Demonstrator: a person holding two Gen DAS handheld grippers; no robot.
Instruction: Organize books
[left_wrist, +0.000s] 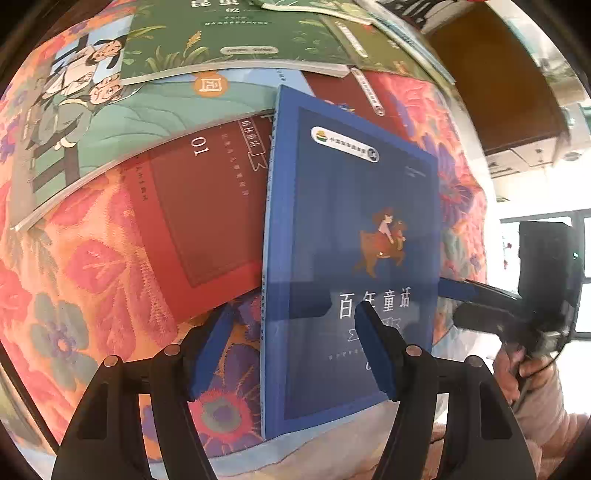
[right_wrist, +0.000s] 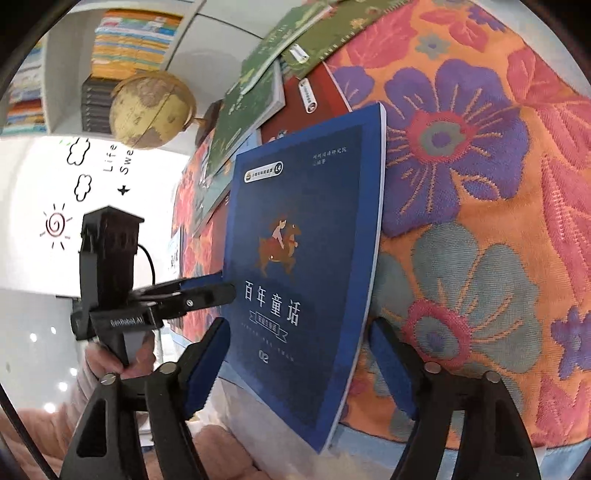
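Observation:
A dark blue book (left_wrist: 351, 221) with a girl riding an animal on its cover lies tilted on the flowered tablecloth (left_wrist: 92, 266). Its spine side overlaps a red book (left_wrist: 207, 221), and its near end reaches the table's front edge. My left gripper (left_wrist: 295, 310) hangs over it with jaws apart: one pad (left_wrist: 376, 354) over the title, the other (left_wrist: 210, 350) off the spine above the cloth. My right gripper (right_wrist: 298, 323) also stands apart, and in its view the book (right_wrist: 303, 240) fills the gap. From the left wrist, the right gripper (left_wrist: 448, 299) reaches the book's fore edge.
Green books (left_wrist: 236, 33) and an illustrated book (left_wrist: 110, 122) lie overlapped at the table's far side. A globe (right_wrist: 151, 107) and bookshelves (right_wrist: 129, 40) stand beyond. A hand (left_wrist: 517, 365) holds the right gripper; the left gripper (right_wrist: 227, 286) reaches in at the book's spine side.

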